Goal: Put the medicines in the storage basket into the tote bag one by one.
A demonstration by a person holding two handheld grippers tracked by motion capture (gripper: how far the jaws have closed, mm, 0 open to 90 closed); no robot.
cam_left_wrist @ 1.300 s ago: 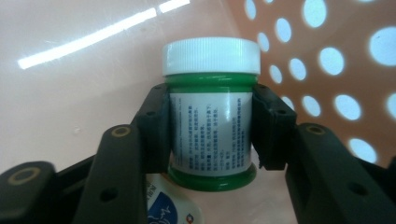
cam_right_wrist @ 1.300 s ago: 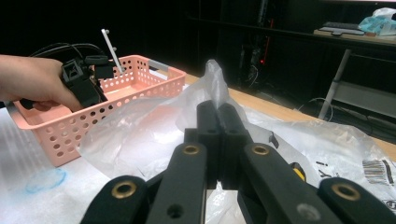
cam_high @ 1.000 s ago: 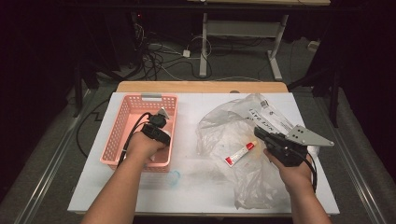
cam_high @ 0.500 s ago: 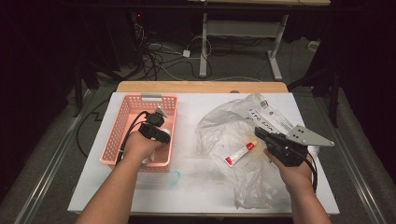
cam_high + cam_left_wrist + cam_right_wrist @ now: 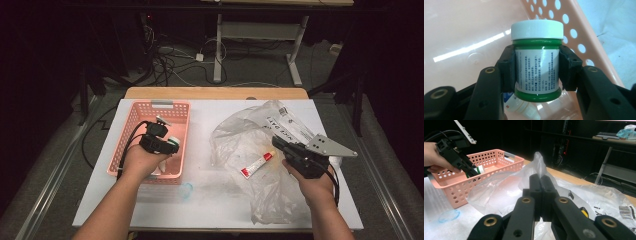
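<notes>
Left tool [image 5: 536, 75] clamped on a green jar [image 5: 537, 70] with a white screw cap, pads pressing the labelled sides, so the jar rides upright and the cap stays free. The jar is held inside the pink basket [image 5: 131, 135], above its floor; a small white bottle [image 5: 521, 107] lies on the basket floor just below it. My guess: the jar is being set down among things already sorted there, and gripping it by the waist lets it land on its base.

Right tool [image 5: 540, 192] clenched, jaws together with nothing visibly between them, parked over the crumpled clear plastic bag [image 5: 240, 137] on the right half of the table [image 5: 210, 210]. It probably waits its turn. A red-and-white tube [image 5: 256, 165] lies on the bag just beside that tool, likely the next pick. A faint blue ring [image 5: 186, 190] sits on the table near the basket's front corner.
</notes>
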